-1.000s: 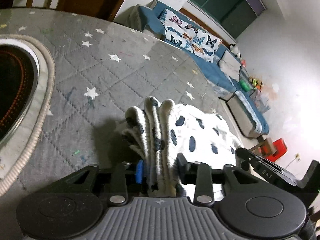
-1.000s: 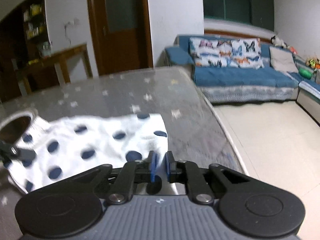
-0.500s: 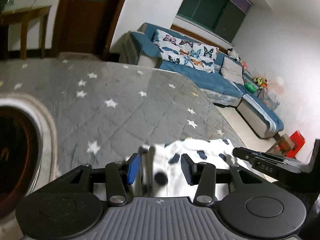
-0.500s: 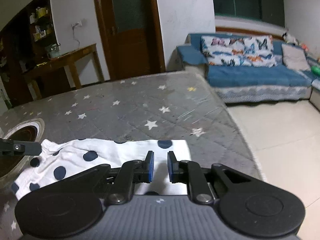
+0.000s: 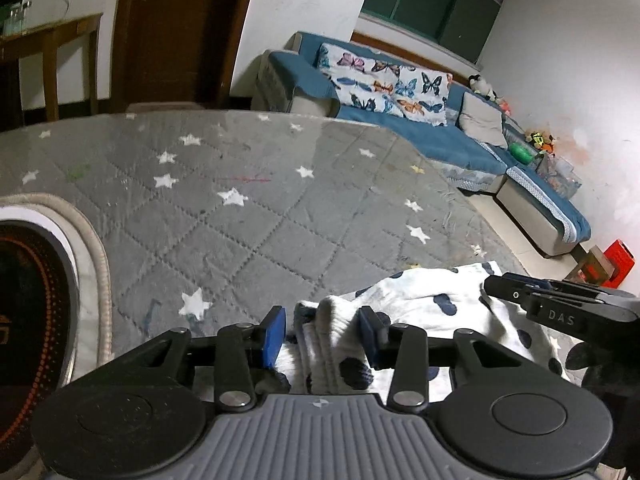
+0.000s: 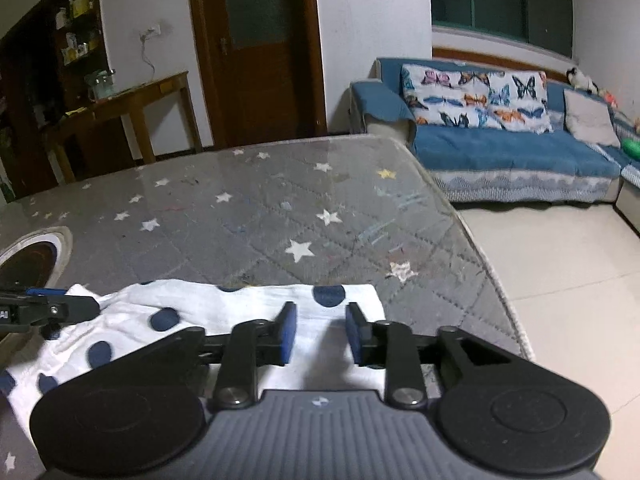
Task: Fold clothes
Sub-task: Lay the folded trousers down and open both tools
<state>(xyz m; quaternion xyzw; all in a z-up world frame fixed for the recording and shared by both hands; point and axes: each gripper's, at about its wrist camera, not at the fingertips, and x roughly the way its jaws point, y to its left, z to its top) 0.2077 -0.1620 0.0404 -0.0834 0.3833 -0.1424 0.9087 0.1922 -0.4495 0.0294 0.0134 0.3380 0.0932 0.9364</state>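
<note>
One garment (image 6: 224, 312), white with dark blue dots, lies on our grey star-print mat (image 5: 248, 208) near its right edge, long axis running left to right between our two tools. Bunched, ribbed end sits at the left; flat, squared end at the right.

Left gripper (image 5: 322, 334): jaws spread, the bunched end lying in the gap, cloth close to both pads (image 5: 274, 334) but not pinched as far as we can see. Right gripper (image 6: 320, 336): jaws spread, hovering over the flat end, white cloth showing between them; whether the tips touch it we cannot tell.

Relation for the next move, as we judge it: the cloth lies directly ahead of and under both jaws, each tool at its own end, so neither is the nearer. The far long edge runs crosswise ahead of us.

Surroundings: round dark inset (image 5: 28, 312) at the mat's left; blue sofa (image 6: 512, 160) with butterfly cushions (image 6: 472, 96); wooden door (image 6: 256, 52); side table (image 6: 132, 108).
</note>
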